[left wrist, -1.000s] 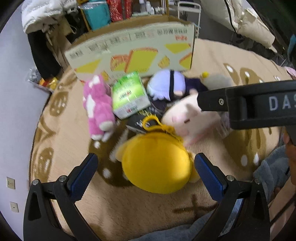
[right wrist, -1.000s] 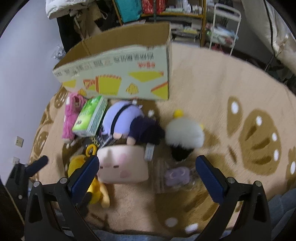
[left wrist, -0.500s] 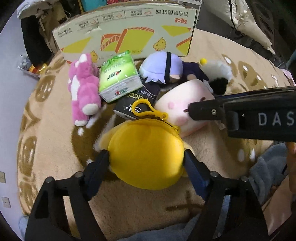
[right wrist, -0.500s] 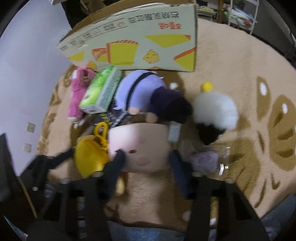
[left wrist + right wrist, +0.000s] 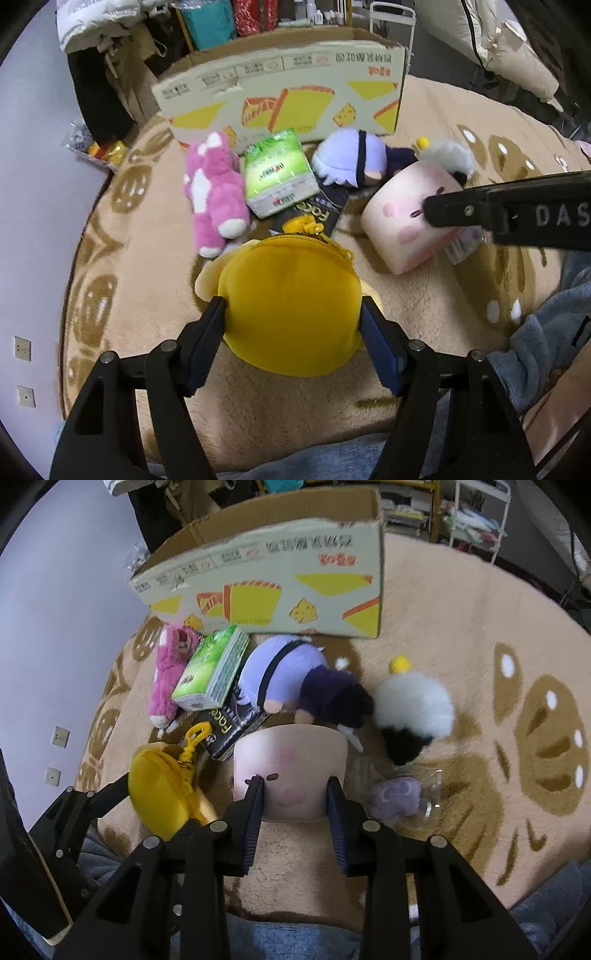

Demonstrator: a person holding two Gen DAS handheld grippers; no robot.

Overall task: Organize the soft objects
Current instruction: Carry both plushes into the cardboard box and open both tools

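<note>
Left wrist view: the left gripper (image 5: pixel 293 314) has its jaws pressed against both sides of a round yellow pouch (image 5: pixel 291 302), which has a zipper along its top edge and a yellow clip at the far side. The pouch sits over a beige carpet (image 5: pixel 147 295) patterned in brown. Beyond it lie a pink plush bear (image 5: pixel 216 195), a green tissue pack (image 5: pixel 279 177) resting partly on a black packet (image 5: pixel 319 214), and a purple-haired doll (image 5: pixel 351 158).

Right wrist view: the right gripper (image 5: pixel 295 805) has its jaws narrowed onto the near end of a pale pink block-shaped plush (image 5: pixel 290 771), squeezing it at both sides. The yellow pouch (image 5: pixel 162 794) is just to its left, between the fingers of the other gripper. A small lilac plush in clear wrapping (image 5: pixel 400 797) lies just to the right of the pink block. Farther out, a white and black fluffy toy (image 5: pixel 413 709) with a yellow knob lies beside the doll (image 5: pixel 295 683).

At the far edge of the group stands an open cardboard box (image 5: pixel 266 590) printed with yellow shapes, its side touching or nearly touching the bear and the tissue pack.
</note>
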